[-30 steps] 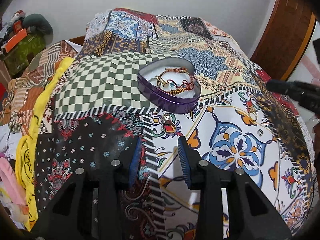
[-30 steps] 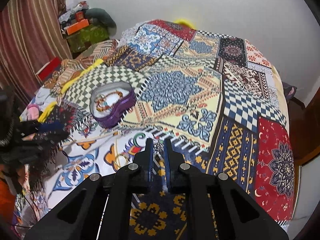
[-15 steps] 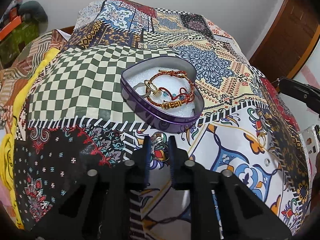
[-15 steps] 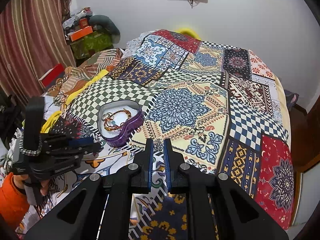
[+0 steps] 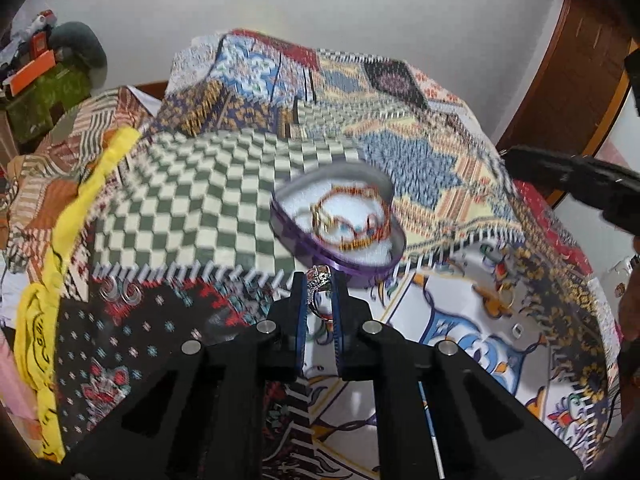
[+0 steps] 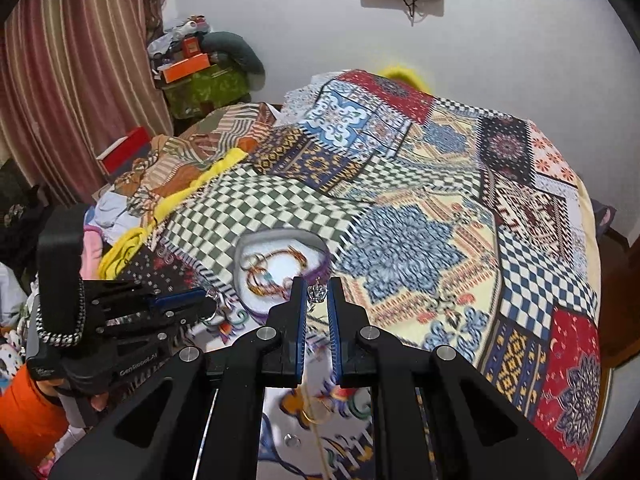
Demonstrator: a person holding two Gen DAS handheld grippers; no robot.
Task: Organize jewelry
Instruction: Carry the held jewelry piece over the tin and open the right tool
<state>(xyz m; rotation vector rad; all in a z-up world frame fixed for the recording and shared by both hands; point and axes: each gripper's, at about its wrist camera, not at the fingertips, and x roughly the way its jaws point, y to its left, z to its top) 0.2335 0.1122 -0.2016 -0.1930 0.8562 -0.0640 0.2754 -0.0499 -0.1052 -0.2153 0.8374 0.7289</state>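
Clenching both grippers, left (image 5: 319,286) on a jewelled silver ring (image 5: 319,280), right (image 6: 318,292) on a small silver charm (image 6: 318,293), you're nearing the purple heart-shaped tin (image 5: 338,268); release directly above it.

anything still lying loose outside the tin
Yes. A gold ring and a small silver piece lie loose on the bedspread, outside the purple tin that already holds the bracelets.
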